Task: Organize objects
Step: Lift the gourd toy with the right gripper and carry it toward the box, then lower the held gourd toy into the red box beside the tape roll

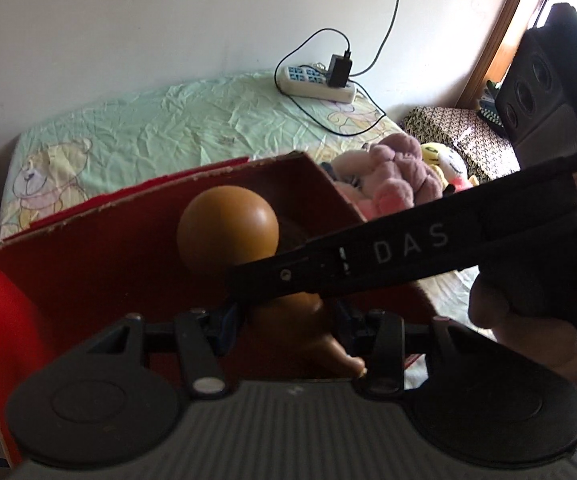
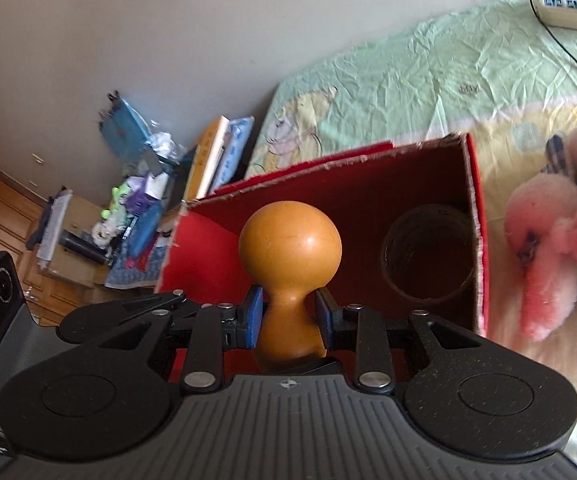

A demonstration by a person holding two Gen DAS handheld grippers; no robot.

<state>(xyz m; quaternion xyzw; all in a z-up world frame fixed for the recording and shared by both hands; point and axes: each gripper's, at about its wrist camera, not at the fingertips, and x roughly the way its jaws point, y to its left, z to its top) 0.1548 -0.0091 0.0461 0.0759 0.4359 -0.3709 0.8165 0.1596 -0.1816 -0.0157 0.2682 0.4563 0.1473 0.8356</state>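
At the far left of your right-wrist view, clutter is piled against the wall: books (image 2: 208,156), blue bags and small bottles, with a wooden cabinet (image 2: 4,208) below them. Moving right, the red cardboard box (image 2: 204,236) stands open on the bed, its torn upper rim facing you. Your right gripper (image 2: 288,316) pinches the orange gourd (image 2: 290,240) at its narrow waist, the blue pads (image 2: 254,312) pressing on both sides, with the round bulb rising above the fingers in front of the box's opening. Inside the box, toward its right wall, a roll of tape (image 2: 428,256) stands on edge. Further right, a pink plush toy (image 2: 548,240) lies on the sheet (image 2: 408,80), and a power strip (image 2: 564,4) sits at the top right corner.

In your left-wrist view, the same box (image 1: 88,260) fills the left and middle. Your left gripper (image 1: 284,320) sits on either side of the gourd's (image 1: 228,228) lower body, but the body of the other tool crosses in front, so you cannot tell whether its pads press on the gourd. To the right, your hand (image 1: 528,312) grips the right tool's handle.
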